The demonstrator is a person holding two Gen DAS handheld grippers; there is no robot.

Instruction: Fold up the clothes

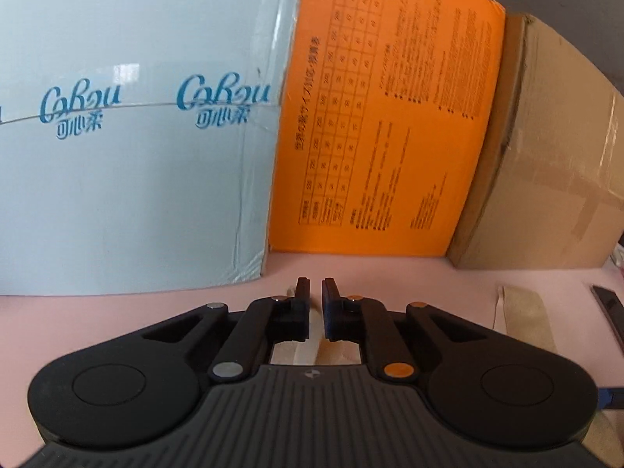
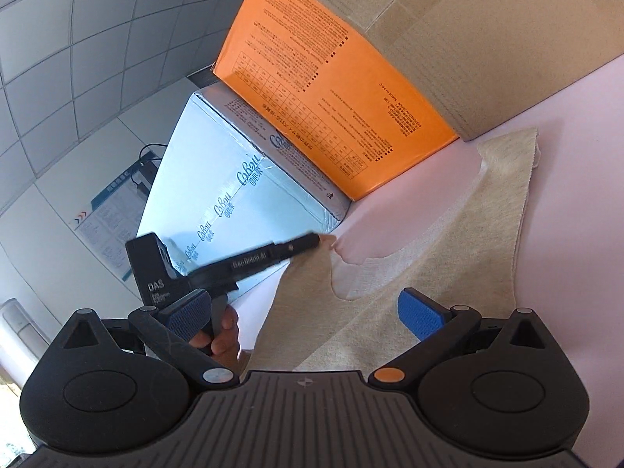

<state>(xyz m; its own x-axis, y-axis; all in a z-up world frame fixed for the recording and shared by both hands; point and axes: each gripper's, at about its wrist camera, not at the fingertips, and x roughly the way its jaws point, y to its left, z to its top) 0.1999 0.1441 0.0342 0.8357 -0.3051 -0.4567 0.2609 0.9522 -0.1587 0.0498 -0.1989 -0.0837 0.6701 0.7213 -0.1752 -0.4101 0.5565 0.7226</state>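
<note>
Table (image 2: 577, 109): we see a pale pink top carrying the boxes and the garment.
Boxes: along the far edge we find a light blue box (image 1: 136, 175) with blue lettering, an orange box (image 1: 390, 136) printed with a size chart, and a brown cardboard box (image 1: 553, 156), side by side and touching.
Garment (image 2: 448, 241): a beige sleeveless top lies spread on the table in front of the orange and cardboard boxes; its neckline faces the blue box, and one shoulder strap reaches up near the cardboard box.
Left hand (image 2: 222, 335): in the right wrist view we see its fingers wrapped round the handle, the tool reaching in from the left and angled slightly down toward the table.
Left gripper (image 2: 318, 240): closed; its tip sits on the near shoulder strap corner, which we see lifted off the table, and in its own view pale cloth shows between and under the jaws.
Right gripper (image 2: 308, 312): open wide, its blue pads (image 2: 423, 314) well apart, hovering low above the body of the garment and pointing toward the boxes; nothing lies between the pads.
</note>
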